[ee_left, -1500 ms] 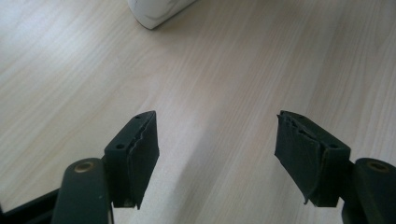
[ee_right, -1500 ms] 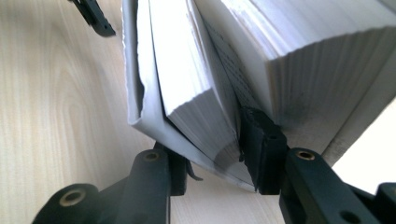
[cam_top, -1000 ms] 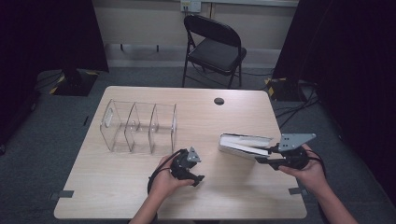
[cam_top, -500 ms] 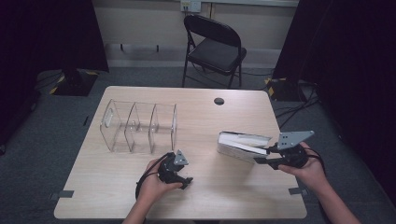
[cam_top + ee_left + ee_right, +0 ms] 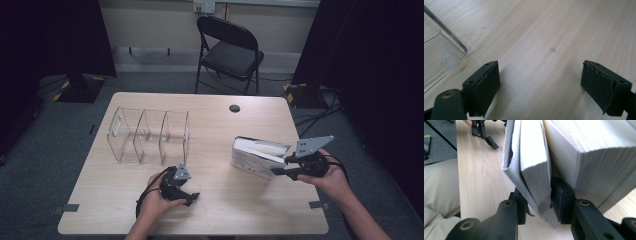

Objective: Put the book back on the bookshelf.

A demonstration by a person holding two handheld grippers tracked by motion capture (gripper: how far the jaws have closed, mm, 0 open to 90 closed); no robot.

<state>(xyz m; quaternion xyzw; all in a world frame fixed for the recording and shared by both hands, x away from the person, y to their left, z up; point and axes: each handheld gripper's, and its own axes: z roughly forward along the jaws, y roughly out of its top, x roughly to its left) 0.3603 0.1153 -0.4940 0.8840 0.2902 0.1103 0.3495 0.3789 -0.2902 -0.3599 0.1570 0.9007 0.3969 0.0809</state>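
Item one, my right tool (image 5: pixel 278 167): from the high view I see it at the near right corner of a white book (image 5: pixel 257 156) lying on the counter (image 5: pixel 220 125), right of centre. The right gripper view adds what the high view cannot: the jaws are clamped on the cover and a sheaf of front pages, the thick remainder of the block standing apart. Item two, my left tool (image 5: pixel 192 196): low over bare wood near the front edge; its own view shows the jaws set wide, having just been opening, nothing between them. Item three, clear acrylic organizer (image 5: pixel 150 134): its corner (image 5: pixel 441 53) lies beside that tool.
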